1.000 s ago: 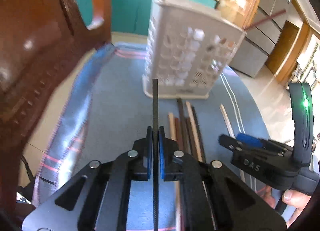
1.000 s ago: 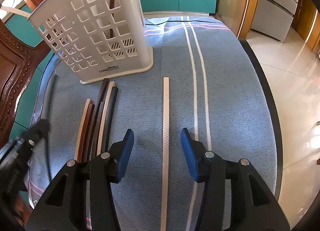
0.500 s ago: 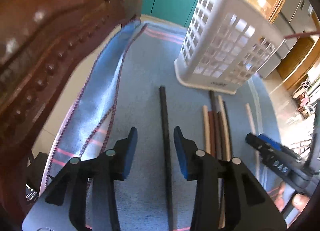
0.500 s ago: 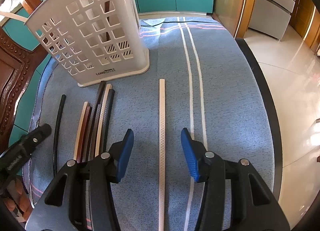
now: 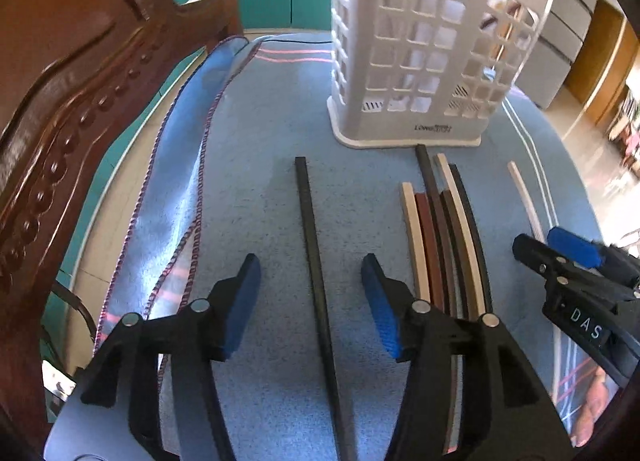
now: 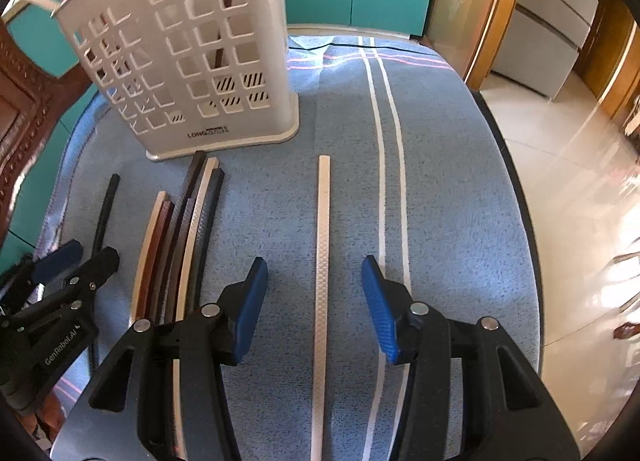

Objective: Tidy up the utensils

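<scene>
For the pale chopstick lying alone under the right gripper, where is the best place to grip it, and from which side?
Grip the pale chopstick on its near half, where the open right gripper already straddles it. Come straight down from above, with the fingers closing across its narrow width. It lies flat on the blue cloth, lengthwise to the gripper and well apart from the bundled chopsticks, so nothing crowds either side.

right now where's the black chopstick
In the left wrist view, the black chopstick lies alone on the cloth between the open left gripper fingers, left of the bundle.

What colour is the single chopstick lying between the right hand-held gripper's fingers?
Cream-white, with a fine cross-hatched texture: the chopstick, seen best in the right wrist view.
</scene>
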The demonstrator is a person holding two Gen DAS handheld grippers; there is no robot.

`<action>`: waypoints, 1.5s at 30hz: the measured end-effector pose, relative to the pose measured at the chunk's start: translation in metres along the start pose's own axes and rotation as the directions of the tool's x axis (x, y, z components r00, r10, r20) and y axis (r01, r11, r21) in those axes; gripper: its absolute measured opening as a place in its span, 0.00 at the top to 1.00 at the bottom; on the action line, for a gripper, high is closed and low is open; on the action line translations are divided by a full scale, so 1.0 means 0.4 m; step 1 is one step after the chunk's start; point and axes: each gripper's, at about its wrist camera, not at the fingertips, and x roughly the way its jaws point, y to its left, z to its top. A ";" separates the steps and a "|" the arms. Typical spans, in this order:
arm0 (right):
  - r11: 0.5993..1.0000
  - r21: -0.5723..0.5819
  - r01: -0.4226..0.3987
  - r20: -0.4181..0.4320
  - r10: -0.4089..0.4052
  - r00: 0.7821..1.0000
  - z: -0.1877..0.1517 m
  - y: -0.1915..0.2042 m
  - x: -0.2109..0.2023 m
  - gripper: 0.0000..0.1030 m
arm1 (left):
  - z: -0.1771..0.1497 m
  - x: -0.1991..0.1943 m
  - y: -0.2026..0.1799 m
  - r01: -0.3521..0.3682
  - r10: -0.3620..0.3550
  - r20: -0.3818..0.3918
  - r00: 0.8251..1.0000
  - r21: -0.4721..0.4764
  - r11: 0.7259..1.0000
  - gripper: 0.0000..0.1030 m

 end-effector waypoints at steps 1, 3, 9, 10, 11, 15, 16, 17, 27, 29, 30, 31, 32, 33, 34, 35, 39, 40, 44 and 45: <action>1.000 -0.012 0.010 0.001 -0.010 1.000 -0.001 0.004 0.000 0.53 | -0.001 0.000 -0.004 -0.004 0.004 0.001 1.000 0.005 1.000 0.46; 1.000 -0.023 0.017 0.004 -0.017 1.000 -0.004 0.008 0.000 0.53 | -0.001 0.000 -0.006 0.000 0.000 0.001 1.000 0.001 1.000 0.46; 1.000 -0.024 0.012 0.005 -0.012 1.000 -0.007 0.012 0.000 0.53 | -0.002 0.002 -0.022 -0.005 0.005 0.003 1.000 -0.003 1.000 0.45; 1.000 -0.024 0.010 0.005 -0.010 1.000 -0.008 0.011 0.000 0.53 | -0.002 0.002 -0.022 -0.005 0.005 0.002 1.000 -0.003 1.000 0.45; 1.000 -0.025 0.011 0.005 -0.011 1.000 -0.010 0.012 -0.002 0.53 | -0.004 -0.005 -0.009 -0.004 0.004 0.002 1.000 -0.003 1.000 0.44; 0.999 -0.030 0.012 0.005 -0.012 1.000 -0.009 0.007 -0.001 0.53 | 0.003 0.007 0.001 -0.003 0.003 0.000 1.000 0.001 1.000 0.40; 0.999 -0.031 0.012 0.005 -0.012 1.000 -0.009 0.008 -0.001 0.53 | 0.003 0.006 0.001 -0.004 0.004 0.000 1.000 0.001 1.000 0.40; 0.999 -0.031 0.014 0.006 -0.013 1.000 -0.008 0.010 0.000 0.53 | 0.003 0.006 0.001 -0.004 0.004 0.000 1.000 0.001 1.000 0.40; 0.999 -0.036 -0.012 0.007 0.012 1.000 -0.008 0.018 -0.004 0.67 | 0.005 0.004 0.003 0.001 -0.001 -0.009 1.000 -0.001 1.000 0.40; 0.999 -0.036 -0.025 0.009 0.025 1.000 -0.009 0.019 -0.008 0.78 | 0.005 0.004 0.004 0.003 -0.003 -0.011 1.000 -0.003 1.000 0.41; 0.999 -0.027 -0.042 0.010 0.042 0.999 -0.008 0.018 -0.009 0.88 | 0.007 0.005 0.007 0.005 -0.005 -0.011 1.000 -0.006 1.000 0.42; 0.998 -0.016 -0.067 0.008 0.067 0.998 -0.008 0.016 -0.011 0.94 | 0.008 0.003 0.010 0.002 -0.002 -0.007 1.000 -0.015 1.000 0.50; 0.995 0.000 -0.100 0.002 0.100 0.995 -0.008 0.013 -0.012 0.94 | 0.010 0.002 0.015 -0.001 0.001 -0.003 1.000 -0.026 1.000 0.60; 0.994 0.014 -0.112 0.003 0.112 0.994 -0.008 0.010 -0.013 0.94 | 0.012 0.002 0.019 -0.001 0.001 -0.002 1.000 -0.031 1.000 0.65; 0.994 0.015 -0.109 0.006 0.109 0.994 -0.007 0.010 -0.015 0.94 | 0.014 0.002 0.024 0.003 -0.003 0.000 1.000 -0.038 0.999 0.77; 0.994 0.018 -0.105 0.013 0.105 0.994 -0.007 0.009 -0.018 0.94 | 0.015 0.002 0.026 0.004 -0.004 0.000 1.000 -0.040 0.999 0.86; 0.993 0.030 -0.111 0.045 0.109 0.993 -0.005 0.004 -0.042 0.94 | 0.017 0.001 0.033 0.040 -0.040 0.007 0.999 -0.057 0.998 0.93; 0.994 0.028 -0.109 0.052 0.108 0.993 -0.004 0.003 -0.047 0.94 | 0.018 -0.003 0.033 0.048 -0.047 0.013 0.999 -0.060 0.997 0.93; 0.995 0.017 -0.103 0.073 0.102 0.992 -0.001 -0.002 -0.069 0.94 | 0.021 -0.038 0.034 0.057 -0.053 0.066 0.996 -0.060 0.997 0.93; 0.995 0.017 -0.102 0.074 0.100 0.992 -0.002 -0.009 -0.071 0.94 | 0.022 -0.047 0.034 0.058 -0.054 0.078 0.996 -0.061 0.996 0.93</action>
